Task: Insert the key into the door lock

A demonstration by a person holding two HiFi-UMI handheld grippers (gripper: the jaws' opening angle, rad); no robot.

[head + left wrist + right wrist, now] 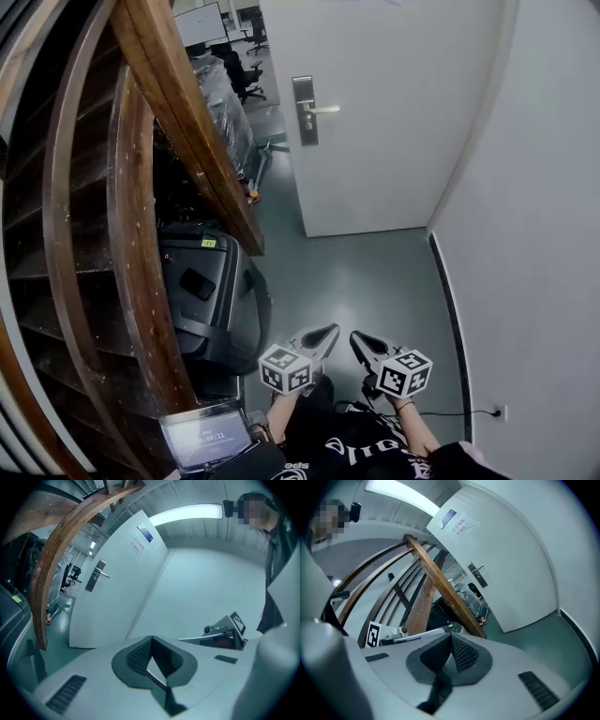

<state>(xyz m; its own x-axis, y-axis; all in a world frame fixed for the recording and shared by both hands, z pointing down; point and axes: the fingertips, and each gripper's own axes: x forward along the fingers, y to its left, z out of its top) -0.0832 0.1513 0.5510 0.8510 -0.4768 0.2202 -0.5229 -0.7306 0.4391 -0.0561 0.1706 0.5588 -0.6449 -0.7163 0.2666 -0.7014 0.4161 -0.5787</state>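
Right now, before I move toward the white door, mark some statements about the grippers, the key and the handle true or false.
1. The left gripper and right gripper are low by the person, well short of the white door. True.
2. The left gripper is wide open. False: its fingers are together.
3. The right gripper holds a key. False: no key shows between its shut fingers.
4. The silver lever handle is near the door's left edge in the head view. True.
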